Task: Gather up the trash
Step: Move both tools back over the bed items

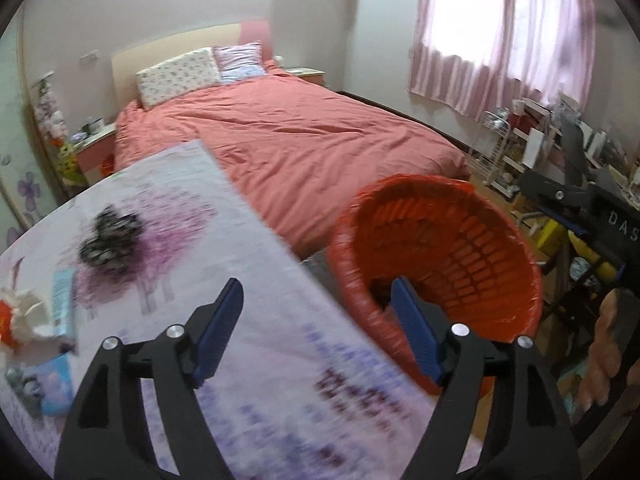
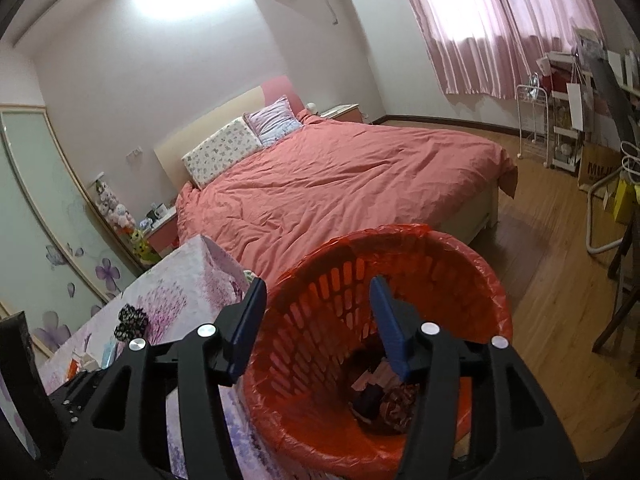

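Observation:
An orange slatted trash basket (image 1: pixel 472 248) lined with an orange bag stands beside the table; it also shows in the right wrist view (image 2: pixel 320 304), with crumpled wrappers (image 2: pixel 384 400) at its bottom. My left gripper (image 1: pixel 318 300) is open and empty, straddling the table edge and the basket rim. My right gripper (image 2: pixel 318 300) is open and empty above the basket's mouth. On the table's left lie a black-and-white crumpled item (image 1: pixel 108 240), white and orange wrappers (image 1: pixel 20 316) and blue packets (image 1: pixel 56 384).
The table (image 1: pixel 248 360) has a floral purple cloth. A bed with a coral duvet (image 1: pixel 288 136) lies behind. A rack and cluttered shelves (image 1: pixel 520 140) stand right, under pink curtains. The wooden floor (image 2: pixel 560 280) lies right of the basket.

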A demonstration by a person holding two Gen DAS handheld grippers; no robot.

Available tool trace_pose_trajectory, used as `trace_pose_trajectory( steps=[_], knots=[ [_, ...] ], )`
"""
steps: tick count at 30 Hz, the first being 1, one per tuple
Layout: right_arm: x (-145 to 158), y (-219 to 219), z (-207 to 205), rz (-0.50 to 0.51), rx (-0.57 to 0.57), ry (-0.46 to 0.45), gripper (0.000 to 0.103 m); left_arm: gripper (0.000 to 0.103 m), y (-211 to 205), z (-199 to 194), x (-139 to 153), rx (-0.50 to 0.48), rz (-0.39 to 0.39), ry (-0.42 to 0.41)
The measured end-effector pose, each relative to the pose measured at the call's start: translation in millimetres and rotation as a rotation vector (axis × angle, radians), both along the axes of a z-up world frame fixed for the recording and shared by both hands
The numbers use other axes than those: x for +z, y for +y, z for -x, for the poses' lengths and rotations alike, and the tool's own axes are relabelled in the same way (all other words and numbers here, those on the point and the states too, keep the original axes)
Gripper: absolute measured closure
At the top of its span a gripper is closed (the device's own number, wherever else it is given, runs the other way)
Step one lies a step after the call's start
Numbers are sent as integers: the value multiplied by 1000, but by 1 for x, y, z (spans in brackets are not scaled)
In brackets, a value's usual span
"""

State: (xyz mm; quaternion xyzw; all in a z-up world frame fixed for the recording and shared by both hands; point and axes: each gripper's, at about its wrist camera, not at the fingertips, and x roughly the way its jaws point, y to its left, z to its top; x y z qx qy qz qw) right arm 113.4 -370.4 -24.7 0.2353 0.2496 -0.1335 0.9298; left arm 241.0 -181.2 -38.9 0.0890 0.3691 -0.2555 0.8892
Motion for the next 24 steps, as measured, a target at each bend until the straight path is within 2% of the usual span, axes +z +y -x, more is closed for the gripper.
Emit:
trace_pose_trajectory(
  steps=[8, 20, 24],
  knots=[
    [2, 36, -7, 42, 76, 25, 46, 25, 88, 0, 0, 130, 3, -4],
    [-13, 127, -28, 96, 267, 103, 46, 23, 240, 6, -5, 430, -45, -38],
    [-17, 157, -30, 134, 330, 120, 42, 23, 283, 0, -17, 524, -49, 9]
  ],
)
